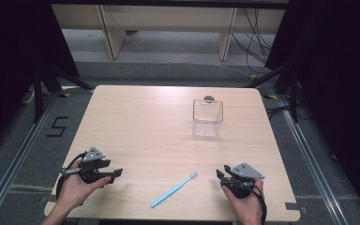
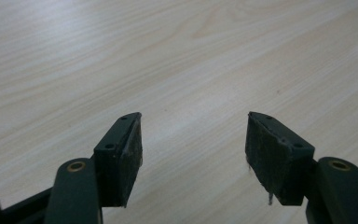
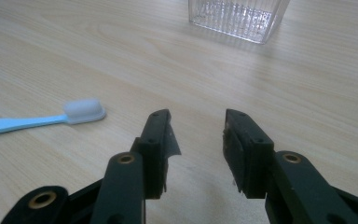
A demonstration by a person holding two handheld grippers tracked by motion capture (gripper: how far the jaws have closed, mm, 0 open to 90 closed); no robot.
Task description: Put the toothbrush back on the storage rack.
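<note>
Blue plastic toothbrush (image 1: 174,189) is seen flat on the bench (image 1: 145,126), between two unclenched, empty hand-held grippers.
Light, stiff and slim, it is judged best pinched mid-handle; left hand-held gripper (image 1: 116,174), right hand-held gripper (image 1: 221,174).

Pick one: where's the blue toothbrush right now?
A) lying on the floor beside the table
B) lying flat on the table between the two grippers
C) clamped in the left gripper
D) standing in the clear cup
B: the toothbrush lies flat on the table between the left gripper and the right gripper, touched by neither, well short of the clear cup.
</note>
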